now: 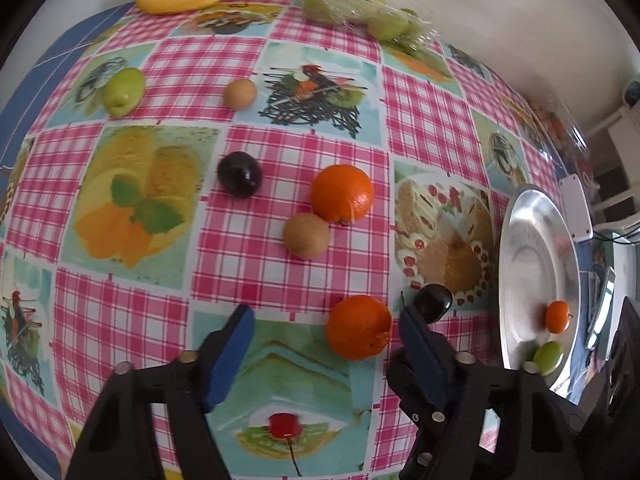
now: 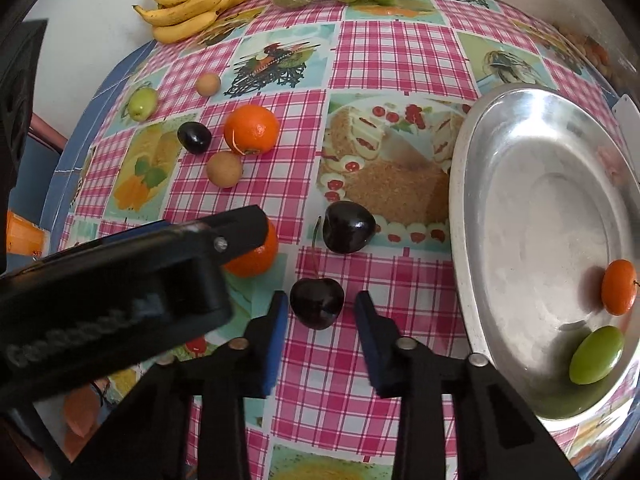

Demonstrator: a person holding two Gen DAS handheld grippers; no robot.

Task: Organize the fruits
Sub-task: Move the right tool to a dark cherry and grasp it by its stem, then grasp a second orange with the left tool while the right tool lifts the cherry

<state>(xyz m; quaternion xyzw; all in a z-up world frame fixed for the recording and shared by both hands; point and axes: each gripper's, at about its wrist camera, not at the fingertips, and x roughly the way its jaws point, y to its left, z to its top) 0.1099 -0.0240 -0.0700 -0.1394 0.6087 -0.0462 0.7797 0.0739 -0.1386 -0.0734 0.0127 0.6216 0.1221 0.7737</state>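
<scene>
The left gripper (image 1: 325, 314) stands open around a round orange fruit (image 1: 358, 326). The right gripper (image 2: 322, 298) brackets a glossy dark cherry (image 2: 316, 308), its pads not pressing.

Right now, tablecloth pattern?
Tablecloth: pink-and-white check squares alternating with printed fruit and cake pictures. Clearest in the left wrist view.

The desk (image 2: 400, 60) carries a pink checked cloth with printed food panels. A plain off-white wall (image 1: 500, 8) stands behind it at 12 o'clock. White furniture (image 1: 624, 128) shows at 3 o'clock. Lighting is soft and even.
</scene>
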